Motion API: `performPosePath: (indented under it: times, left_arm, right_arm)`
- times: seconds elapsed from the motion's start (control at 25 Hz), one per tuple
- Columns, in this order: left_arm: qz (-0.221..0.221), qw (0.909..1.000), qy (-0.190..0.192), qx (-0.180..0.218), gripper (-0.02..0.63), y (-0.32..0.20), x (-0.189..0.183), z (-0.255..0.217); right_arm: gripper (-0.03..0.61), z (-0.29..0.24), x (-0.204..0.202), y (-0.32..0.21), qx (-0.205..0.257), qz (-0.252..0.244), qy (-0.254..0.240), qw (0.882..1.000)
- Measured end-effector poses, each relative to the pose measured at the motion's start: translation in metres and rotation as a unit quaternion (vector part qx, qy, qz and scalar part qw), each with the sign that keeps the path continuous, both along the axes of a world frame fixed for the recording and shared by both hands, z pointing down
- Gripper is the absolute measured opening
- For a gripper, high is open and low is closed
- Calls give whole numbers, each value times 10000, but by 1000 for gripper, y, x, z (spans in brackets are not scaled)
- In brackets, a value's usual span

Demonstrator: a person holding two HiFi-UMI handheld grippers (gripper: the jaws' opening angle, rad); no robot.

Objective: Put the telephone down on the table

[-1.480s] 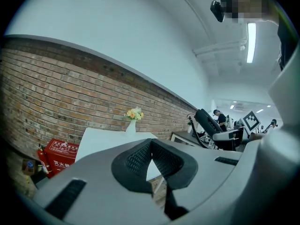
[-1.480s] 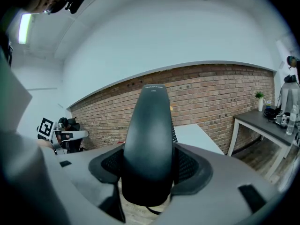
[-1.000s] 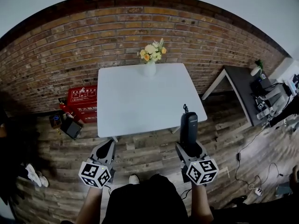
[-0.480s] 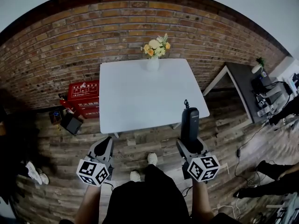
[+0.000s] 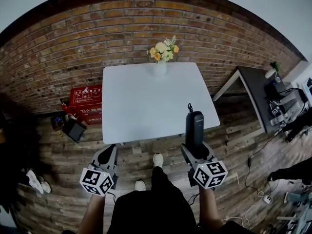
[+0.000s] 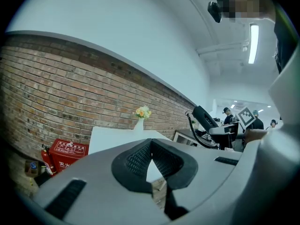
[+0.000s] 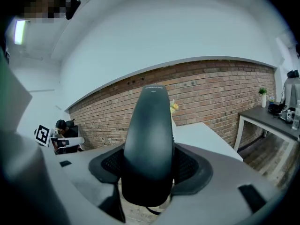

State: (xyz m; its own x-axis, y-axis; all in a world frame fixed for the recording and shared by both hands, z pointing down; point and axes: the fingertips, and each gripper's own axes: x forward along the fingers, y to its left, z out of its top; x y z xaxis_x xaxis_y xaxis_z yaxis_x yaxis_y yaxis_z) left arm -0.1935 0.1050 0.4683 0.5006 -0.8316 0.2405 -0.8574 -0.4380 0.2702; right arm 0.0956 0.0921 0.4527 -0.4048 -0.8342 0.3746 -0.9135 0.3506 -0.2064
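Right, the black cordless telephone handset with its stubby aerial is clamped in the right gripper, whose jaws stand wide and press on both sides of its lower body, the handset pointing ahead towards the white square table. So the carrying part looks done, but the putting down is not: the handset is in the air at the table's near right corner, by my reckoning only just reaching the edge, with the wooden plank floor below. The left gripper is closed on nothing (pads meeting at the tips) and held low beside it. On the table I see only a white vase of yellow flowers at the far edge, well apart from the handset. A red box sits by the brick wall, and a grey side table is off right, neither in the way.
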Motion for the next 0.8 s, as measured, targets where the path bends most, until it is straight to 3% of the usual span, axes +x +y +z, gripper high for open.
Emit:
performPosePath:
  times: [0.44,0.8]
  left_arm:
    - [52,9999,-57,-70,14,-76,37,4]
    - [-113,9997,-89,-188,14,-147,72,7]
  right_arm:
    - [281,16,12,-83,-115,-206,-26,9997]
    - [281,48,8,-168,-491,-508,-28,9975]
